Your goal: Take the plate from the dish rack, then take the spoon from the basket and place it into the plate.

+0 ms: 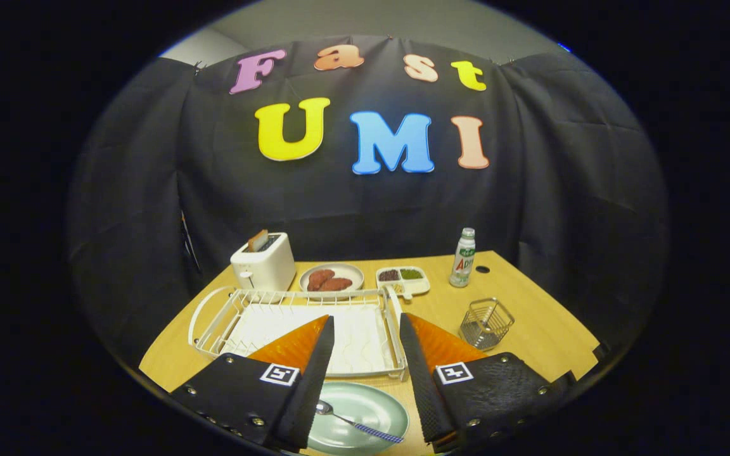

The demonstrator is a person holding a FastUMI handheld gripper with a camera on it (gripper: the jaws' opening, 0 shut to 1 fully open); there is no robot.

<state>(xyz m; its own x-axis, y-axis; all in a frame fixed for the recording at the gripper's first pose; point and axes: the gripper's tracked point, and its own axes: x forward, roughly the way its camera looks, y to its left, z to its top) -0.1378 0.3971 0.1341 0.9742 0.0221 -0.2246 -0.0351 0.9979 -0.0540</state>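
spoon (357, 423) on plate (374, 405), low between the spread fingers (314, 373)

We see a pale green plate (365, 415) holding a spoon (355, 421) with a blue-and-white checked handle, a white dish rack (295, 326), and a tan bench (530, 316).

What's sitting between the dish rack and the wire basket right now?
In the gripper view, bare wooden table separates the dish rack from the wire basket; the open claw has its right finger overlapping that stretch. The spoon lies in the plate, nearer the camera.
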